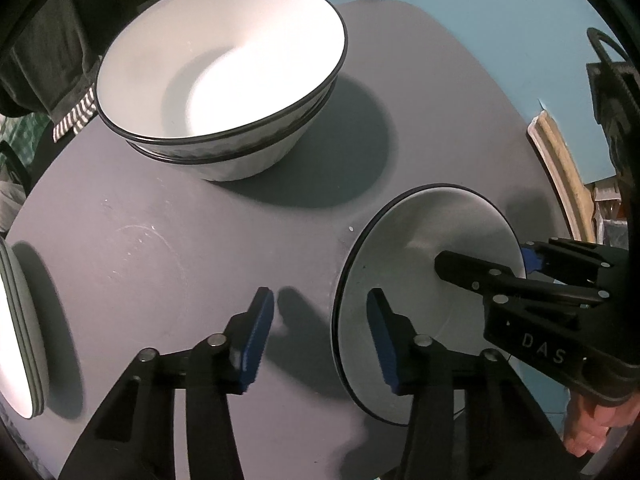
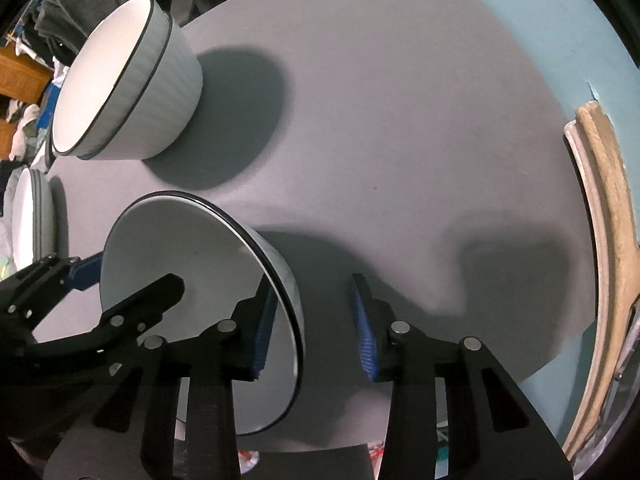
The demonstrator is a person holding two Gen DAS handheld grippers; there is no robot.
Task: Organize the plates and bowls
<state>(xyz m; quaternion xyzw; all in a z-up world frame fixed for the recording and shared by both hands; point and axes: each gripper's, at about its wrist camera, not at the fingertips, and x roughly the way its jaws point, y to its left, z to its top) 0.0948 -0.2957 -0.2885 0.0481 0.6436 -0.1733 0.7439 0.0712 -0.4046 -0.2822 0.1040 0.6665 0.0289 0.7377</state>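
A white plate with a dark rim (image 1: 404, 280) (image 2: 188, 264) lies on the round grey table (image 1: 180, 248) (image 2: 400, 128). My left gripper (image 1: 320, 328) is open, its right finger over the plate's left edge; it also shows in the right wrist view (image 2: 124, 280). My right gripper (image 2: 316, 328) is open, its left finger over the plate's right rim; it also shows in the left wrist view (image 1: 484, 260). Two nested white bowls (image 1: 224, 80) (image 2: 124, 80) stand at the table's far side. A stack of plates (image 1: 20, 332) (image 2: 34, 216) sits at the left edge.
A teal floor (image 1: 480, 20) surrounds the table. A cream and tan curved frame (image 2: 604, 240) (image 1: 556, 160) stands beside the table's right edge. Dark clothing (image 1: 40, 40) and clutter (image 2: 24, 80) lie beyond the bowls.
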